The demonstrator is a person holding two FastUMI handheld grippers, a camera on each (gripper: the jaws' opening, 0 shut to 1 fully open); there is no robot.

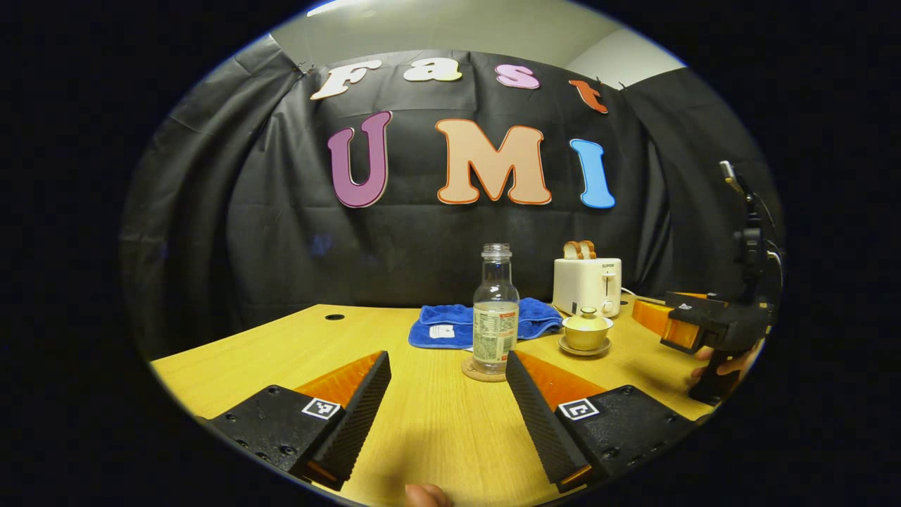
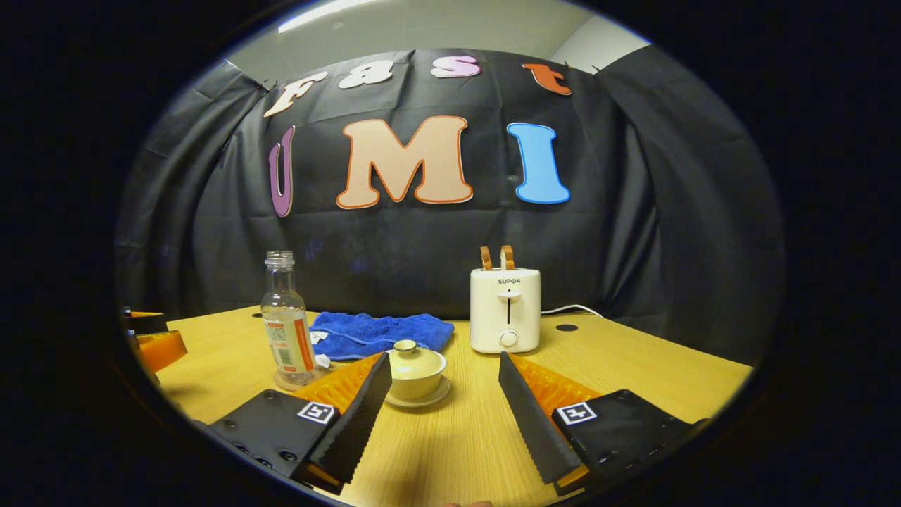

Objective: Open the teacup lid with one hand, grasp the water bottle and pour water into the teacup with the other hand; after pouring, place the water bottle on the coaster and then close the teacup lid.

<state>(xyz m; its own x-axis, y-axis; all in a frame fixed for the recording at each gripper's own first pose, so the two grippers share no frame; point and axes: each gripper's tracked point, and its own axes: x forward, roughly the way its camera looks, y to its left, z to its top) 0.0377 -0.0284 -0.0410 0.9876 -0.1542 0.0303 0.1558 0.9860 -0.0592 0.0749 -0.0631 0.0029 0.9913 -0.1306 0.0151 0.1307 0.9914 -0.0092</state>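
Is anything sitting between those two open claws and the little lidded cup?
Nothing visible. In the right gripper view, the right gripper is open with only bare table before the teacup. The water bottle stands off to the side.

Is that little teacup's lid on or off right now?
On. The lid sits on the teacup, knob up, with no gap visible; both grippers hang open, short of it.

black screwed hand-held gripper (image 1: 446, 370) bodies, square markers
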